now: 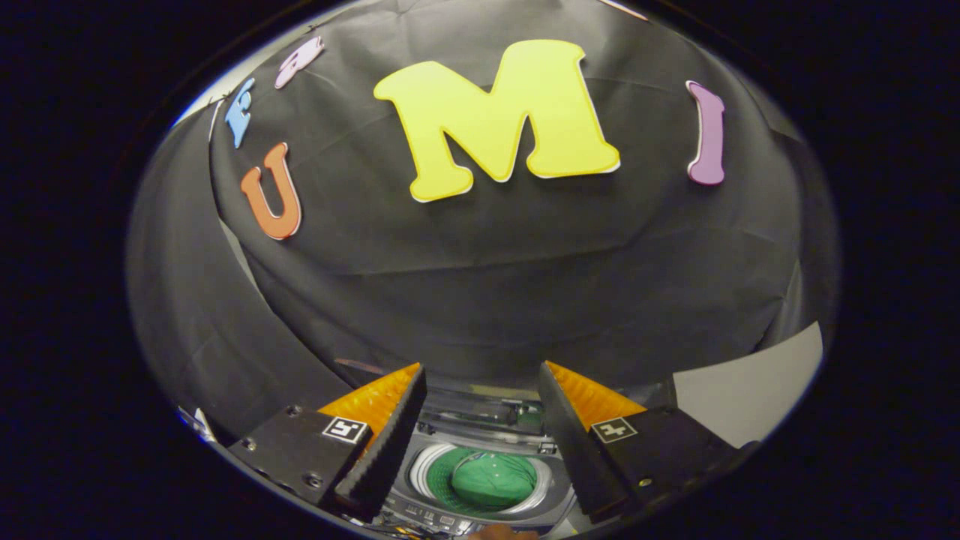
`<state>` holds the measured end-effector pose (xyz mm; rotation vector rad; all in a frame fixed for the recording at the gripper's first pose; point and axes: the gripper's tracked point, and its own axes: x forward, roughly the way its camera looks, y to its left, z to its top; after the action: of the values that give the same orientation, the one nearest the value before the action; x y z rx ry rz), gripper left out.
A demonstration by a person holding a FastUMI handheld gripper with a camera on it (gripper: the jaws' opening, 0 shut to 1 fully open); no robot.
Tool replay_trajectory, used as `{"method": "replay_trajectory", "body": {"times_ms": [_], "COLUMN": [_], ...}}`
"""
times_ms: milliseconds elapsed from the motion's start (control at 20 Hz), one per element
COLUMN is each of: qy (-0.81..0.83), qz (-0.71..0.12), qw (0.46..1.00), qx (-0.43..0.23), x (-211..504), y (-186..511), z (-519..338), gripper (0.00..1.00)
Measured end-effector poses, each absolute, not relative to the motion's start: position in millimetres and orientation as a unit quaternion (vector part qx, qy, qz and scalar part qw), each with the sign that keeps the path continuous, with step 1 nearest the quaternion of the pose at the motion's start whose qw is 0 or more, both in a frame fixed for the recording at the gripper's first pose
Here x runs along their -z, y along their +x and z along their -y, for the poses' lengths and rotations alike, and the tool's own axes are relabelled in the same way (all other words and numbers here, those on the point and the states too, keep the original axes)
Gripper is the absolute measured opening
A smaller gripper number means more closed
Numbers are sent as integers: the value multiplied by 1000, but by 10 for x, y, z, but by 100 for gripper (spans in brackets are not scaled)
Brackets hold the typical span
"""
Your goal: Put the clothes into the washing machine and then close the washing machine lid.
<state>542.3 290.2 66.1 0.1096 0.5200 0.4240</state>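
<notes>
Hanging as a backdrop, black cloth wall (pixel 480 300), draping down behind a toy-sized washing machine (pixel 480 517) with its top open. Looking down from above into the round drum (pixel 431 461), pale rim circling it. Lying bunched inside the drum, green clothes (pixel 491 478), already in, well below the fingers and between them. Hovering above the machine, claw (pixel 480 405) spread wide, gripping nothing. Standing raised at the far side of the opening, what seems to be the lid (pixel 480 409), dim and hard to make out. Showing faintly near the machine's front edge, something like a fingertip (pixel 499 532).

Judging the loading done and the lid closing next: reaching beyond the drum, catching the lid's upper edge with one finger, easing it forward and down gently, avoiding shoving the light machine.
</notes>
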Motion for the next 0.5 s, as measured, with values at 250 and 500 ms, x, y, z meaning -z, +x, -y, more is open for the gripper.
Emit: {"method": "replay_trajectory", "body": {"times_ms": [250,500], "qy": [59,34], "qz": [-278,-295], "qw": [936,938], "qx": [-205,-177], "x": [-341,-37], "y": [5768,6075], "z": [-3219,-3272], "gripper": [94,93]}}
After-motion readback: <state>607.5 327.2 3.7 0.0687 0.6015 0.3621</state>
